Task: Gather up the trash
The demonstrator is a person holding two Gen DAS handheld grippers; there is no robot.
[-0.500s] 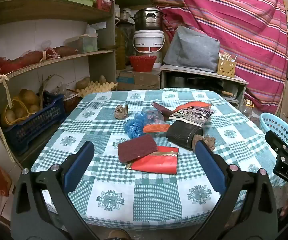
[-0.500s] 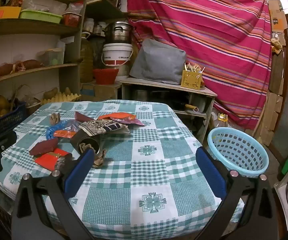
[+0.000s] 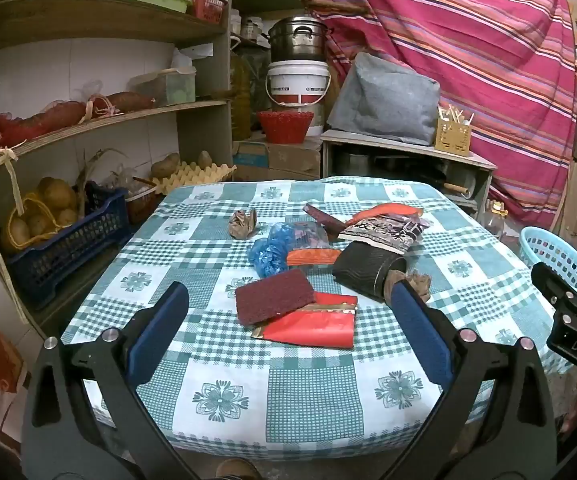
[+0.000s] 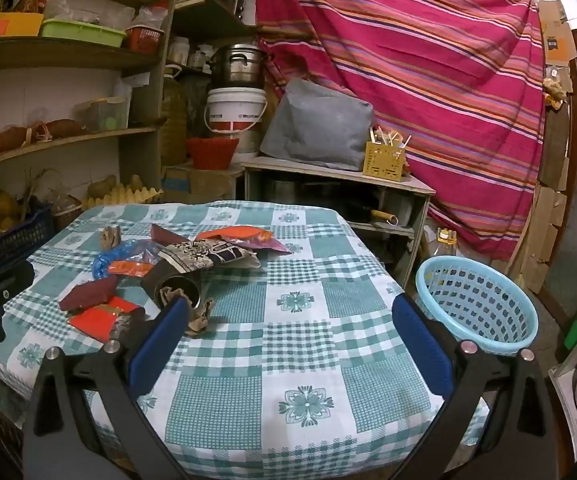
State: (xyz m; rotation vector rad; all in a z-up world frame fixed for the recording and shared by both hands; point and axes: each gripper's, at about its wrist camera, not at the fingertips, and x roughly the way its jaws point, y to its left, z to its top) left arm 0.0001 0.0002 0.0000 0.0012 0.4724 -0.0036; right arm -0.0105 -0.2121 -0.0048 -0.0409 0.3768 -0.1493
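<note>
Trash pile awaited on checked table (image 3: 312, 400)
Both grippers (image 3: 288, 328) (image 4: 288, 332) held wide, empty (basket (image 4: 476, 308) at right); scouring pad (image 3: 274, 296) best pinched by its edge

Trash pile (image 3: 320, 272) on checkered table (image 3: 216, 364)

Dim, sharp, fisheye-warped edges

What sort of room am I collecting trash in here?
Most likely a home pantry or storeroom: potatoes in a crate on wooden shelves, a lidded steel pot stacked on a white bucket, and an egg tray.
</note>
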